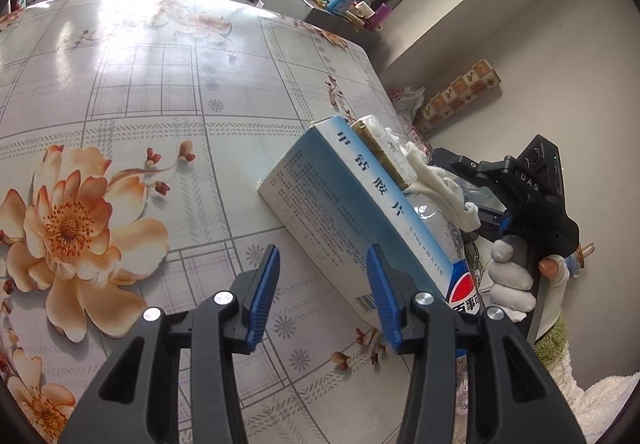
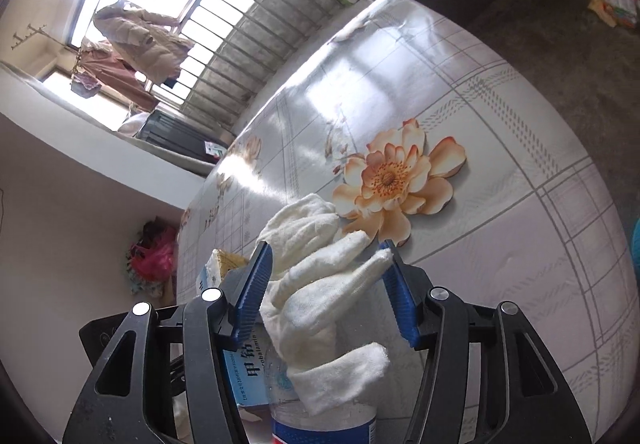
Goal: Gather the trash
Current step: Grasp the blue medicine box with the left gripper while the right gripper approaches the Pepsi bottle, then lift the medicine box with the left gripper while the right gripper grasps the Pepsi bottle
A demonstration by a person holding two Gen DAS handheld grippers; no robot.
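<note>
We see the white glove [image 2: 320, 276] lying lengthwise between our right gripper's [image 2: 328, 284] parted, unclamped jaws, while our left gripper [image 1: 324, 292] gapes empty beside the medicine box [image 1: 348, 212].

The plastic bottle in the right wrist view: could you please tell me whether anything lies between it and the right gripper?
Yes. A white glove lies draped over the plastic bottle, inside the open right gripper, which would meet the glove first. A medicine box sits against the bottle's left side.
</note>
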